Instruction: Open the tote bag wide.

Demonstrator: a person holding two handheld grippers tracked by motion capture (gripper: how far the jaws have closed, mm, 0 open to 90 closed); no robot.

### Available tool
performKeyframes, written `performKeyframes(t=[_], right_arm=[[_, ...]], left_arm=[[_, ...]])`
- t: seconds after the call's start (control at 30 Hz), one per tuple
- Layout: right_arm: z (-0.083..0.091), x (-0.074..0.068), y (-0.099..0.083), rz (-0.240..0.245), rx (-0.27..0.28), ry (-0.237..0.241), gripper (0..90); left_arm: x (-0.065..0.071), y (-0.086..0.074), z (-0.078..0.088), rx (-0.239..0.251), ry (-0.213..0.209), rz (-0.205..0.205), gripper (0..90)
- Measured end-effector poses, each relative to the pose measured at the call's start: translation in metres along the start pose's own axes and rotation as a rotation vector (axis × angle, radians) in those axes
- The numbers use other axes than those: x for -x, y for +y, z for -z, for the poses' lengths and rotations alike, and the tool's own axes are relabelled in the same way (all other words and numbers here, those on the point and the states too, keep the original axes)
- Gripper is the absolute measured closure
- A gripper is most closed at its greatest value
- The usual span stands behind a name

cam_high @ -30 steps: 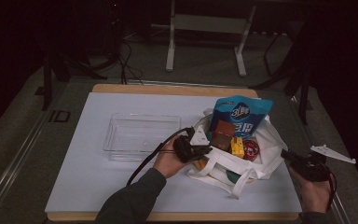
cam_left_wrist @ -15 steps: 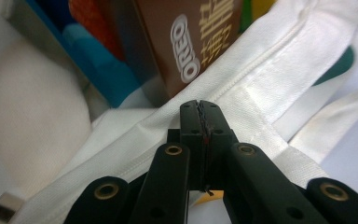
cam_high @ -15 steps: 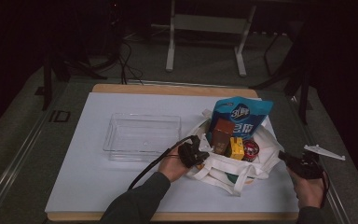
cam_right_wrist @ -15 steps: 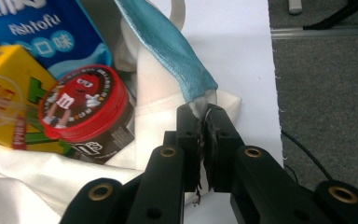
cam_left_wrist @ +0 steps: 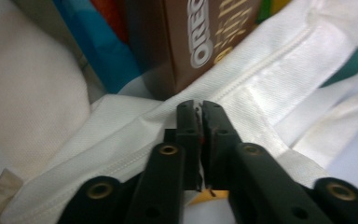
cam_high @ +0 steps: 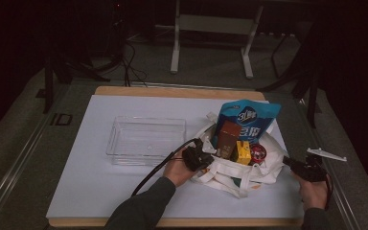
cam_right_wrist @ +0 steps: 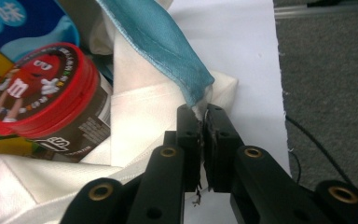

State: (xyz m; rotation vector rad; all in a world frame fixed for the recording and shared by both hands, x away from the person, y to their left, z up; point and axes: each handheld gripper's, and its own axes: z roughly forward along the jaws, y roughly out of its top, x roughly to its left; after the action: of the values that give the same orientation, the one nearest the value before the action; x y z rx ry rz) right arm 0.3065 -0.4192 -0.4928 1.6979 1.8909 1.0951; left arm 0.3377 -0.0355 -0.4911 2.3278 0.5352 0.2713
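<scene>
Item: white canvas tote bag, soft and floppy, lying on the white tabletop to the right of a clear plastic tray.

Contents: blue snack pouch, brown Oreo box, red-lidded M&M's tub. They probably give it moderate weight.

Grip: left gripper jaws pinch the rim hem; right gripper jaws pinch the opposite rim edge.

Handling: cloth likely sags; take it at the stitched hem.
</scene>
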Motion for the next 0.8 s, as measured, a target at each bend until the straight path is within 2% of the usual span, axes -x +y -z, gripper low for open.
performKeyframes(t=[0.13, 0.3, 0.37, 0.47, 0.6, 0.73, 0.8], right_arm=[[0.01, 0.001, 0.005, 0.009, 0.038, 0.033, 80.6], [0.016, -0.004, 0.012, 0.051, 0.06, 0.045, 67.0], [0.018, -0.007, 0.015, 0.053, 0.076, 0.043, 61.1], [0.019, -0.009, 0.019, 0.056, 0.098, 0.04, 57.1], [0.018, -0.014, 0.027, 0.065, 0.111, 0.048, 55.1], [0.018, -0.018, 0.036, 0.094, 0.114, 0.046, 55.2], [0.017, -0.02, 0.041, 0.105, 0.115, 0.047, 55.6]], left_arm=[[-0.002, 0.0, 0.016, 0.048, -0.027, -0.024, 76.1], [-0.011, 0.001, 0.04, 0.105, -0.011, -0.013, 72.5], [-0.014, 0.002, 0.051, 0.133, -0.004, -0.012, 71.2], [-0.017, 0.005, 0.065, 0.16, 0.02, -0.023, 68.2], [-0.026, 0.01, 0.077, 0.2, 0.06, -0.006, 64.6], [-0.036, 0.017, 0.082, 0.207, 0.11, 0.014, 59.7], [-0.04, 0.022, 0.08, 0.201, 0.129, 0.012, 58.9]])
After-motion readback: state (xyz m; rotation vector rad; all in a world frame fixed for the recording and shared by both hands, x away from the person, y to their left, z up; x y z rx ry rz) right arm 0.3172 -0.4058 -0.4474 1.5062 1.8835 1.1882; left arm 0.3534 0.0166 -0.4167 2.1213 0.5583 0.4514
